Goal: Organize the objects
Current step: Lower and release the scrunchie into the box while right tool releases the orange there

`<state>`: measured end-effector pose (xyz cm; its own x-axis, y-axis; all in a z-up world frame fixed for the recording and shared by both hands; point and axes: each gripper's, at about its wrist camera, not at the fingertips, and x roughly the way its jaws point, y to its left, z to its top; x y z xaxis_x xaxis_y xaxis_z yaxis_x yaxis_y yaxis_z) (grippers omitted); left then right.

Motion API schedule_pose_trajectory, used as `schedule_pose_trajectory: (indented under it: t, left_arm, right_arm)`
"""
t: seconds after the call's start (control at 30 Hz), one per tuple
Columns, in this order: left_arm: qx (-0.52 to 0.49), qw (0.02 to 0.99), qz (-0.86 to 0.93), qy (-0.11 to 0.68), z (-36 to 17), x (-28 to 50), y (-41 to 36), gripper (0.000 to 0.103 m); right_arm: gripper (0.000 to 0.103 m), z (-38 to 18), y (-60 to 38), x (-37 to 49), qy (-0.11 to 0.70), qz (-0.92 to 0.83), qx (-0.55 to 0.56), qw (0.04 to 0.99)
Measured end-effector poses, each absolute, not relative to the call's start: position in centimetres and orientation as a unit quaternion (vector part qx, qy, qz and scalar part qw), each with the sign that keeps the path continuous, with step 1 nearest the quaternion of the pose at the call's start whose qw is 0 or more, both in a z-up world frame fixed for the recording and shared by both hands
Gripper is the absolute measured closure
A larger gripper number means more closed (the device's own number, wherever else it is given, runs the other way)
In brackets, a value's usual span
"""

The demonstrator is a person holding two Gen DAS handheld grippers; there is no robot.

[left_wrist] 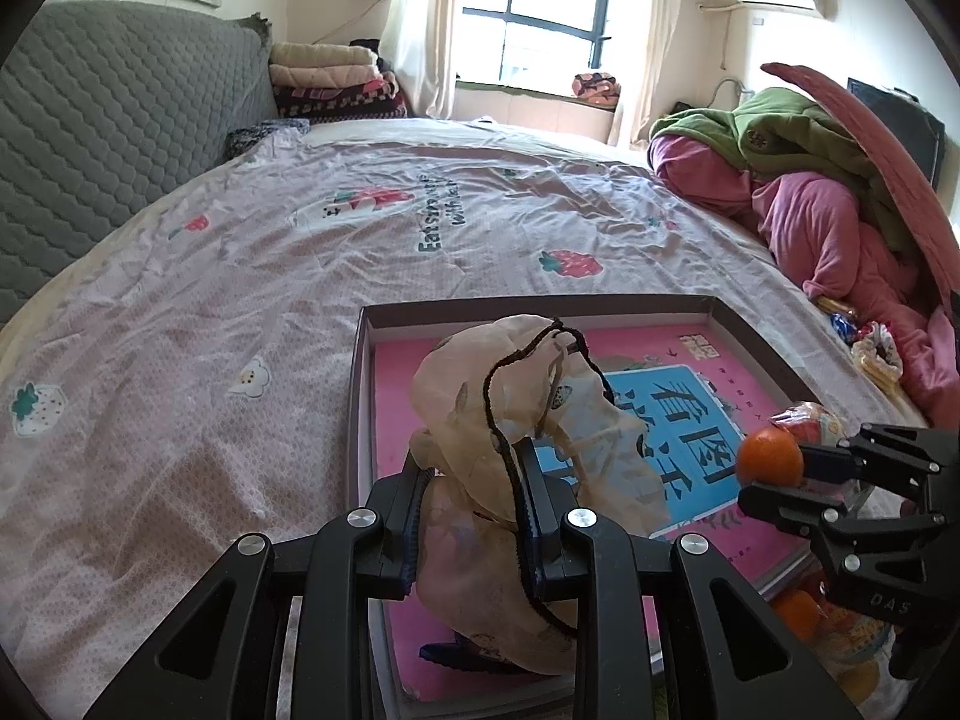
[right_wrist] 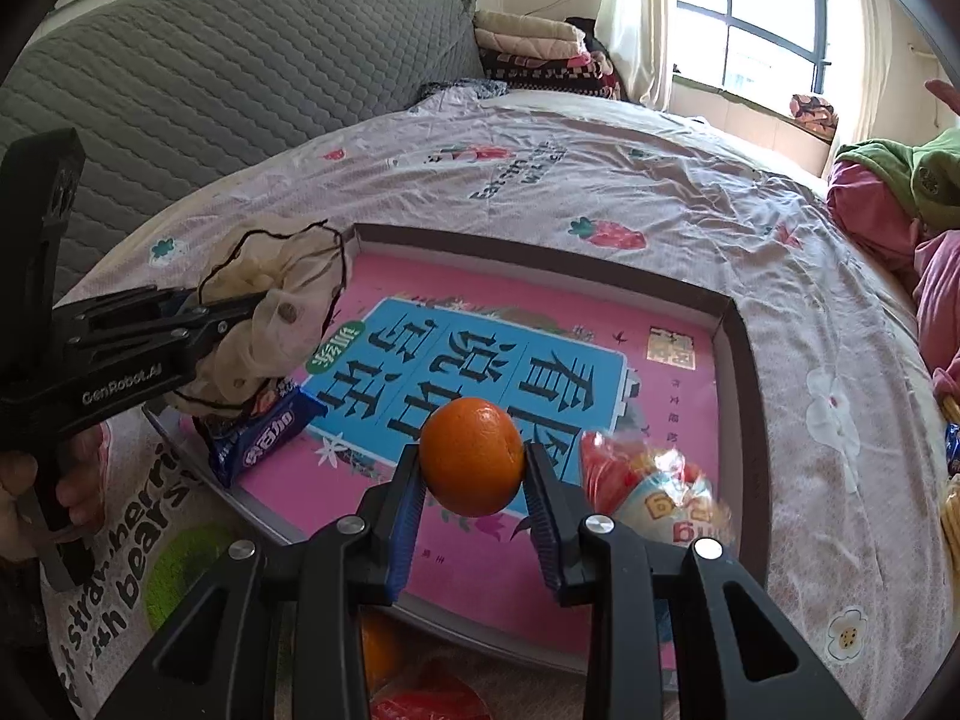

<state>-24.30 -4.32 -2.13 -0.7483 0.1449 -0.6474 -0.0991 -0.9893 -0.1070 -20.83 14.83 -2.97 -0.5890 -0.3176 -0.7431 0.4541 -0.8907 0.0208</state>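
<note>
The left tongs (left_wrist: 468, 501) clench a beige mesh pouch (left_wrist: 510, 420) low in the frame's centre, above the shallow box (left_wrist: 540, 307) on the bed (left_wrist: 240, 276). The right tongs (right_wrist: 474, 480) grip an orange (right_wrist: 471, 463) over the box's pink book (right_wrist: 600, 324).

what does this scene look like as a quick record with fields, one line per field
setting: bed with a strawberry-print sheet
container: shallow box on the bed, pink book flat inside
left tool: shut on a crumpled beige cloth bag with a dark drawstring, held over the box's left side
right tool: shut on an orange, held over the book
already in box: blue snack packet, red and white snack bag
outside box: another orange by the near edge
far side: pink and green bedding
</note>
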Motion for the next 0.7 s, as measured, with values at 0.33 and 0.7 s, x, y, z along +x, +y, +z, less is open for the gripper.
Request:
schedule_pose_trajectory:
  t: [0.33,0.7]
  left_arm:
    - [-0.365,0.070,0.927,-0.053,-2.76,-25.06,-4.78,0.073]
    - [-0.369,0.074,0.924,-0.069,-2.37,-25.04,-5.13,0.062]
  right_arm:
    - [0.069,-3.97,14.78,-21.20,0.093,-0.873,0.430,0.211]
    - [0.069,-4.04,15.01,-21.25,0.079,-0.870,0.439,0.210]
